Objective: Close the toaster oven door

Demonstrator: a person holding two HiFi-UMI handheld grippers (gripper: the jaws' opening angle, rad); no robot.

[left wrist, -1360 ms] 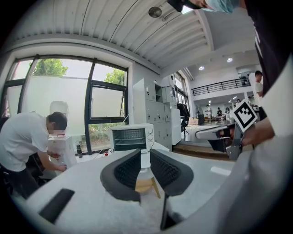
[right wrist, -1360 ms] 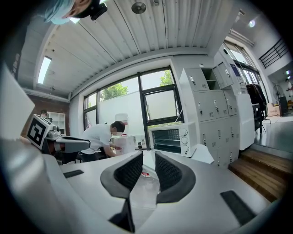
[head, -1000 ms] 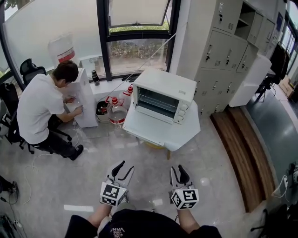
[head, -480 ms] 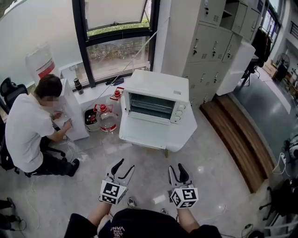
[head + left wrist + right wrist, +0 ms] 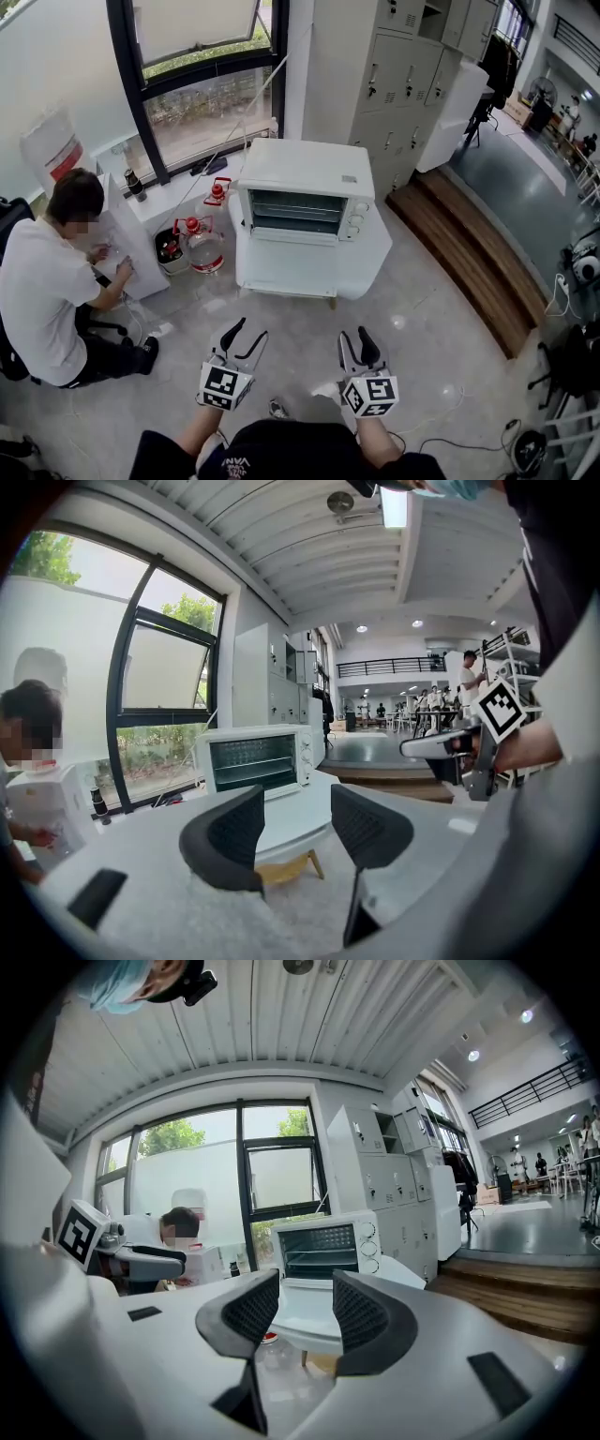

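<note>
Both tools are doing the same thing here. The left tool (image 5: 248, 333) and the right tool (image 5: 357, 341) have their jaws opening up, with nothing between them, just air and floor. The pads are black with a fine grid texture and a chunky curved shape, and each tool carries its marker cube. They're held low in front of the person, well apart from the toaster oven (image 5: 302, 178), which sits on a low white worktop (image 5: 367, 264) straight ahead by the window.

Progress-wise I'd say basically nothing's done yet. The door (image 5: 286, 235) looks dropped down flat at the front, and you can see right into the dark cavity with its wire rack. So the whole job is left: walk up, get under the door edge, swing it up shut.

The oven is a boxy white metal thing with three round knobs stacked down the right side. The worktop is smooth, with rounded corners and little wooden legs. The floor's glossy pale tile.
</note>
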